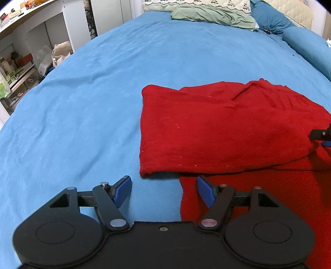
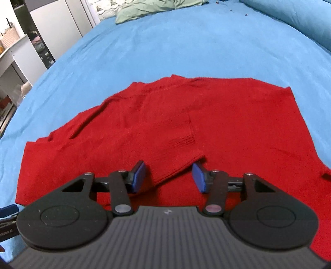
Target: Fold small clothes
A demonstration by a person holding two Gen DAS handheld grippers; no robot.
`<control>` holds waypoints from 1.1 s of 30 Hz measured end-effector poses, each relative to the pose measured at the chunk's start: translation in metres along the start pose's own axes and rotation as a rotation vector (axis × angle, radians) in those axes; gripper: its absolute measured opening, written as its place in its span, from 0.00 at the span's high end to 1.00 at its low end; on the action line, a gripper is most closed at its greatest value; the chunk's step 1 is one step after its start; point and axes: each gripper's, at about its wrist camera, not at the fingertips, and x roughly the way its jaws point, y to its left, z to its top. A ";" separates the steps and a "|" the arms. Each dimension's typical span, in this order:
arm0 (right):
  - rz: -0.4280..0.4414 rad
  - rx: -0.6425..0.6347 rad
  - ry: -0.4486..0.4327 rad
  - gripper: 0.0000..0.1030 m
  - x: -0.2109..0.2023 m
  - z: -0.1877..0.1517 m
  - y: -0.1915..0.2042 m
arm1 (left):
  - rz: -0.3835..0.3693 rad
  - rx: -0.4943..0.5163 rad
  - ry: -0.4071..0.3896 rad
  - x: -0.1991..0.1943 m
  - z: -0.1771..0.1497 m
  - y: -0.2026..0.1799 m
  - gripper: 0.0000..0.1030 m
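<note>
A red knit garment (image 1: 223, 132) lies on the blue bed sheet (image 1: 93, 103), with one part folded over the layer beneath. My left gripper (image 1: 164, 191) is open and empty, low over the garment's near left edge. The right gripper's tip (image 1: 321, 135) shows at the right edge of the left wrist view. In the right wrist view the garment (image 2: 217, 115) fills the middle. My right gripper (image 2: 169, 179) is open, its fingers on either side of a folded sleeve cuff (image 2: 175, 165), not closed on it.
A green cloth (image 1: 213, 16) and blue pillows (image 1: 273, 18) lie at the head of the bed. White shelves with clutter (image 1: 22, 62) stand off the left side. The sheet spreads wide to the left of the garment.
</note>
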 end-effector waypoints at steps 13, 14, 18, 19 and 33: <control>-0.007 -0.051 -0.158 0.81 -0.058 0.059 -0.003 | 0.007 -0.006 -0.024 0.007 0.001 -0.006 0.29; -0.031 -0.042 -0.180 0.81 -0.067 0.064 -0.011 | 0.003 -0.003 -0.027 0.008 0.003 -0.008 0.31; -0.112 -0.047 -0.205 0.81 -0.081 0.070 -0.044 | -0.023 0.017 -0.041 0.013 0.011 -0.016 0.41; -0.121 -0.046 -0.198 0.81 -0.080 0.068 -0.051 | -0.034 0.025 -0.043 0.014 0.013 -0.018 0.50; -0.203 -0.014 -0.112 0.81 -0.045 0.016 -0.106 | -0.024 0.041 0.004 0.006 0.006 -0.021 0.94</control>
